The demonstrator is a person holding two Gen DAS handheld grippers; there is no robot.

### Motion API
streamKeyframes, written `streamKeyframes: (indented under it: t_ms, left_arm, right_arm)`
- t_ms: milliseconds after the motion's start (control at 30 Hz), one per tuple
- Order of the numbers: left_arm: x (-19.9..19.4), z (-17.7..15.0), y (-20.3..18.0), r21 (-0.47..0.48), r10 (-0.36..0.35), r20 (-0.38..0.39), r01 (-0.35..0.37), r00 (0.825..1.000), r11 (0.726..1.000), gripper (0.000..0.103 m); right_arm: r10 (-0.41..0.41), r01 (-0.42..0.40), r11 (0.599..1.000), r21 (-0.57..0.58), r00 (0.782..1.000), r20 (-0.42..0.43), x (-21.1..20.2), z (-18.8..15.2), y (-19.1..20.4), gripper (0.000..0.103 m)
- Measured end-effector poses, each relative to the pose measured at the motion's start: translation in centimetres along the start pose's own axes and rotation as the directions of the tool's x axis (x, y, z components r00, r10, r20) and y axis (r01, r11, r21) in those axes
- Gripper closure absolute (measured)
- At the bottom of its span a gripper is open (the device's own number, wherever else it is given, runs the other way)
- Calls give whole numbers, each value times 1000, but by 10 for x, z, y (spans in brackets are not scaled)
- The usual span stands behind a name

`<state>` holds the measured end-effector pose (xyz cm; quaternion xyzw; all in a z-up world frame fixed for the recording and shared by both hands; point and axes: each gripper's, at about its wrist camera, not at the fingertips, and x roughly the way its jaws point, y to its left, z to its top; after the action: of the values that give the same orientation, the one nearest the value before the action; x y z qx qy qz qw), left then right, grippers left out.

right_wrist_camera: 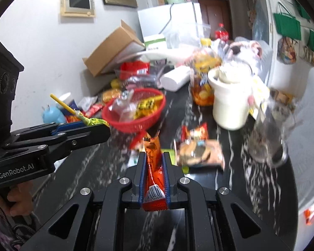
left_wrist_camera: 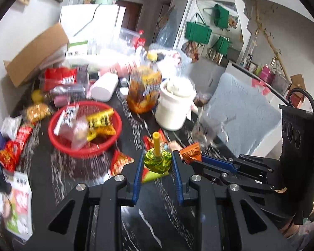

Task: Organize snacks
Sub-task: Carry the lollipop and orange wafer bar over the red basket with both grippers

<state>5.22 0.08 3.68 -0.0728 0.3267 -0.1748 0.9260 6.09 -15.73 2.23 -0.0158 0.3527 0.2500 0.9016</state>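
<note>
The left gripper pinches a green foil-wrapped lollipop with a yellow stick; the right gripper clamps a long orange snack packet. Both look bound for the red plastic basket ahead-left.

Left tongs: jaws closed on lollipop, stick pointing away, aimed downward. Right tongs: jaws clamped tight on orange packet, packet standing lengthwise between pads, aimed downward. Both tongs side by side, near each other. Hand wrapped around left grip.
</note>
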Motion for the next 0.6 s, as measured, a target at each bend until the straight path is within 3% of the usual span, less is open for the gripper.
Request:
streamKeyframes:
  t_ms: [267,600]
  left_arm:
    - [-1,40,12,15,17,99,-18,995,1000,77]
    - [11,82,45,-22,51,160,-48,986,999,77]
  right_arm:
    - [26,-23,998,-51,997,68,7,46,5,89]
    - [87,-75,992,-106,990,112,38,100,13,89]
